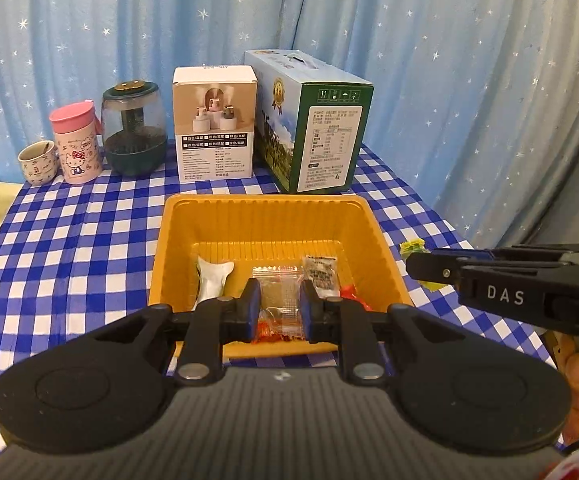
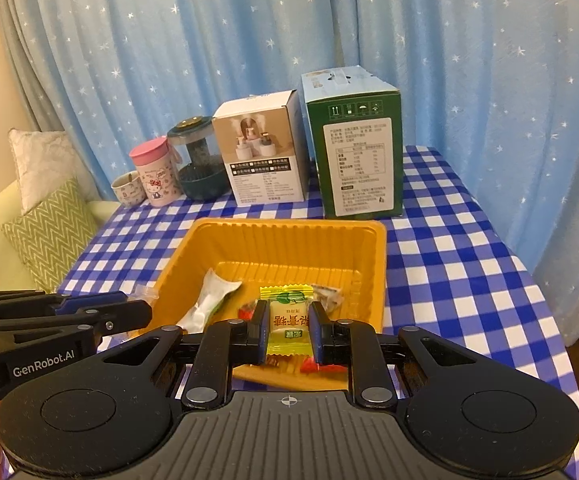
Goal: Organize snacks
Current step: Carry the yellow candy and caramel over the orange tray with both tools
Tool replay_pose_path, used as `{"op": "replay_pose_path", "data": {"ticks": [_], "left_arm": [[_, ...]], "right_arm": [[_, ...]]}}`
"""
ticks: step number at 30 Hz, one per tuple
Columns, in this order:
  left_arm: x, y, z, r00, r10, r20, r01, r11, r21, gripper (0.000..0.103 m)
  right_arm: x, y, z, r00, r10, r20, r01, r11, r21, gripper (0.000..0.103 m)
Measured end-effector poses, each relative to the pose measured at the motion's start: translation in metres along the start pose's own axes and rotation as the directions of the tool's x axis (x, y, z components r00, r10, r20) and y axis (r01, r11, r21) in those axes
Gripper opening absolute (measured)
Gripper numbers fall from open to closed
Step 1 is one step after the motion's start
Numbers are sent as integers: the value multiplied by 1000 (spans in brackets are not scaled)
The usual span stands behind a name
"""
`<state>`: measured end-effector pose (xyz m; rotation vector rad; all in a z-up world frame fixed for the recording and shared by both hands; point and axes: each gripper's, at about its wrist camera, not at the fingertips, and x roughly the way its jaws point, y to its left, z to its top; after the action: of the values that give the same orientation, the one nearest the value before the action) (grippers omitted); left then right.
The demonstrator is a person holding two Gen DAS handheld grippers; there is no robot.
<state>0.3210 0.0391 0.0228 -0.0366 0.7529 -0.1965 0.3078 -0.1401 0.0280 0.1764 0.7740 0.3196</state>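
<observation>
- Left gripper (image 1: 279, 307): clamped on a clear snack packet (image 1: 280, 305), held above the near end of the orange tray (image 1: 177, 240).
- Right gripper (image 2: 289, 330): closed on a yellow candy packet (image 2: 287, 326), over the same tray.
- White packet (image 1: 211, 278) lying inside the tray, on the checked tablecloth (image 1: 69, 240).

The orange tray (image 2: 377, 264) is open from above; its far half lies bare, while packets crowd the near half. Behind it a white carton (image 2: 263, 152) and a taller green carton (image 2: 359, 152) stand close together, walling off the back of the bench (image 2: 449, 248). A dark canister (image 2: 199, 168), pink Hello Kitty cup (image 2: 157, 176) and small mug (image 2: 128, 188) fill the far-left corner. Checked cloth lies bare right of the tray. The left tool (image 2: 129, 316) sits just beside the tray's left rim.
</observation>
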Motion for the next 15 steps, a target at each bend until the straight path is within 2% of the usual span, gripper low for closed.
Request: {"op": "replay_pose_path", "data": {"ticks": [15], "left_arm": [[60, 15, 30, 997, 20, -70, -18, 999, 39, 18]], "right_arm": [[52, -4, 38, 998, 25, -61, -24, 1000, 13, 21]]}}
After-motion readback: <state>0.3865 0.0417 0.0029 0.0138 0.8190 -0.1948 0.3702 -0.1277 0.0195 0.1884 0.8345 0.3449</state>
